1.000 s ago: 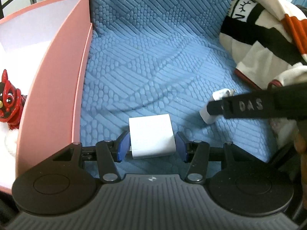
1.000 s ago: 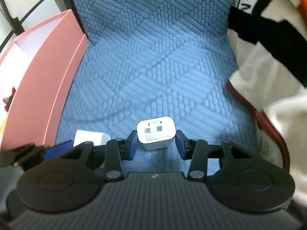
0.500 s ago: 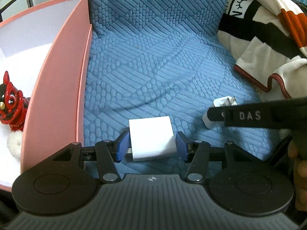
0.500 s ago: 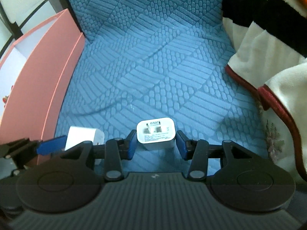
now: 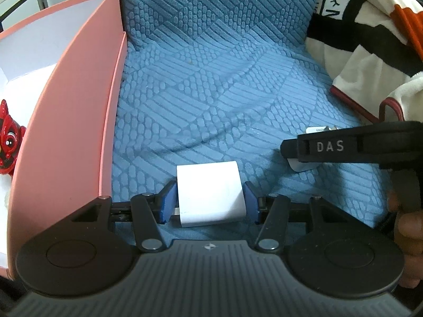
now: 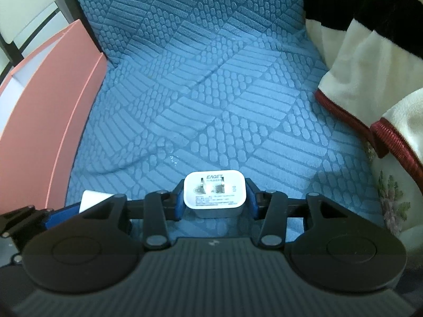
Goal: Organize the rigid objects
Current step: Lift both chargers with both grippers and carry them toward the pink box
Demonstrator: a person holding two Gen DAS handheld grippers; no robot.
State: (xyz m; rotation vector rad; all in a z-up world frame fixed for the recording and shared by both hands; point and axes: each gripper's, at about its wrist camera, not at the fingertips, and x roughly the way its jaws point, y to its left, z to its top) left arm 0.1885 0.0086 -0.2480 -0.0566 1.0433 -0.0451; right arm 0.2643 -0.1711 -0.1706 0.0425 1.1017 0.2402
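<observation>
A blue textured fabric cushion (image 5: pixel 211 84) lies ahead of and beneath both tongs. A cream, black and orange fleece blanket (image 6: pixel 370 60) lies to the right of both tongs. An open pink cardboard box with a white interior (image 5: pixel 79 121) stands left of the left tong (image 5: pixel 210 198); it contains a glossy red figurine (image 5: pixel 9 137). The left tong is clenched on a plain white rectangular charger block (image 5: pixel 210 192). The right tong (image 6: pixel 214 196) is clenched on a small white plastic plug adapter (image 6: pixel 214 192), prongs facing up.
</observation>
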